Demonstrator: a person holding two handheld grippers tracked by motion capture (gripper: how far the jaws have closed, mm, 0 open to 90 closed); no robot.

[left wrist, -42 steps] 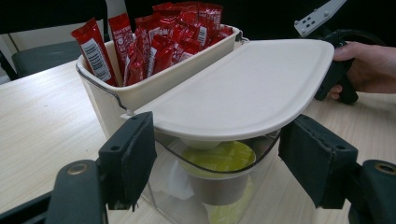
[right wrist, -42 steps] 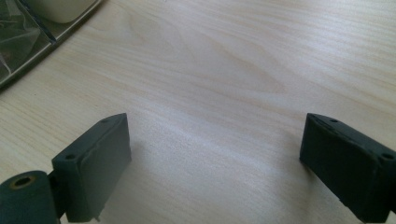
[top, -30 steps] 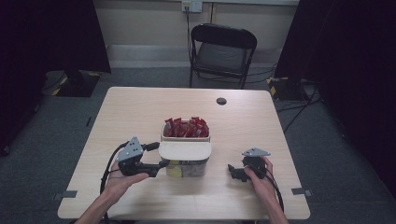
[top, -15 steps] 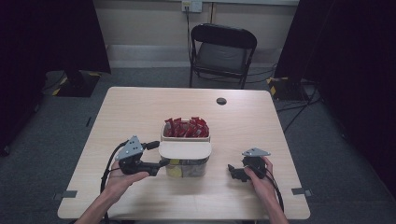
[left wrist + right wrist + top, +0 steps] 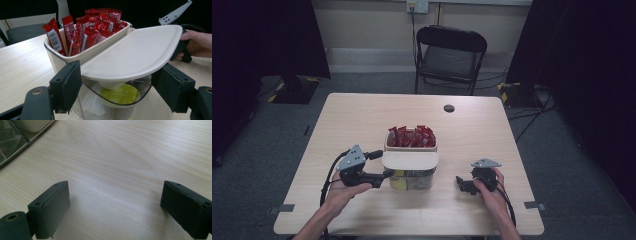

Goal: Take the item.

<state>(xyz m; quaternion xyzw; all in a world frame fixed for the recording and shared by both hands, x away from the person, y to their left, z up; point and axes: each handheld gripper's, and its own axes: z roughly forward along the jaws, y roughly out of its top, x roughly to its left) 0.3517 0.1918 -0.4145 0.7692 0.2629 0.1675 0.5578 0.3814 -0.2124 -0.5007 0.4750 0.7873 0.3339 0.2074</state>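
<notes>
L gripper (image 5: 384, 174): high view — sitting at the organizer's (image 5: 410, 165) left side, tips reaching to the cream lid (image 5: 410, 159); jaws spread, not clamping.
R gripper (image 5: 460, 183): high view — resting on the table (image 5: 362, 115) well right of the organizer, pointing back toward it, holding nothing.
Organizer: high view — standing mid-table, w/ red packets (image 5: 411, 136) filling the compartment on its far side; lid lying over the near, clear-walled compartment.
Small dark disc (image 5: 449, 108): high view — lying on the table well beyond the organizer, toward the chair (image 5: 450, 55).
L gripper view: jaws (image 5: 120, 92) standing wide either side of the lid's (image 5: 135, 52) near edge, not touching it as far as I can tell; lid lying tilted over the clear bin.
Under lid: green-topped pod (image 5: 119, 94) and a white wrapper showing through the clear wall, below the lid.
Packets (image 5: 87, 30): standing upright in the cream bin, just behind the lid.
R gripper view: jaws (image 5: 115, 207) gaping wide over bare table (image 5: 130, 157), w/ the organizer's clear corner (image 5: 12, 142) showing at upper left.
Progress: judging early stage — L gripper lining up on the lid, grip not yet made; lid handling and anything w/ the contents looking left to do.
</notes>
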